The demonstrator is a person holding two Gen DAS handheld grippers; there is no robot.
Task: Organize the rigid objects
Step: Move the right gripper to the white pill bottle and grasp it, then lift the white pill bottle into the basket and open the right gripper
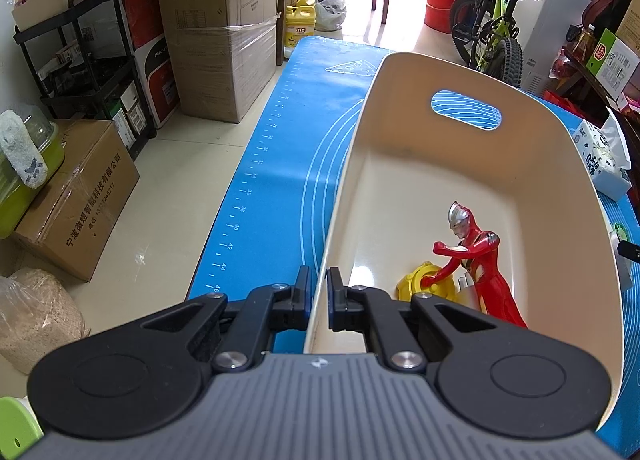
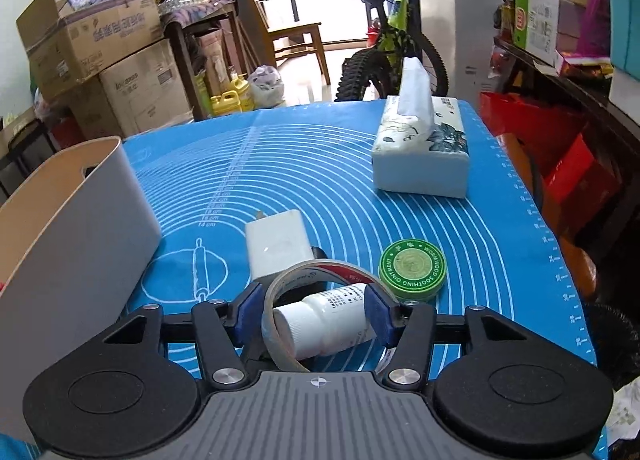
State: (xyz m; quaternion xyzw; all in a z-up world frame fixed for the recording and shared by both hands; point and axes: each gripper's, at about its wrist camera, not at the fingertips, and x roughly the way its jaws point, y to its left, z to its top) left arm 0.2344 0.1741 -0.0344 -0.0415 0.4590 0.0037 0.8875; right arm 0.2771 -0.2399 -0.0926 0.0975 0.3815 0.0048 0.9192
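Note:
My left gripper (image 1: 319,292) is shut on the near left wall of a cream bin (image 1: 460,164), one finger inside and one outside. Inside the bin a red and silver toy figure (image 1: 478,260) stands over a yellow object (image 1: 424,286). In the right wrist view the bin (image 2: 100,196) stands at the left on the blue mat (image 2: 320,164). My right gripper (image 2: 314,310) has its fingers on either side of a white pill bottle (image 2: 332,320) that lies inside a roll of clear tape (image 2: 296,280). A white charger (image 2: 276,242) and a green ointment tin (image 2: 412,270) lie just beyond.
A tissue box (image 2: 420,156) stands at the mat's far right. Cardboard boxes (image 1: 216,32), a black rack (image 1: 80,60) and a bicycle (image 1: 492,24) surround the table. A yellow jug (image 1: 300,24) stands on the floor beyond it.

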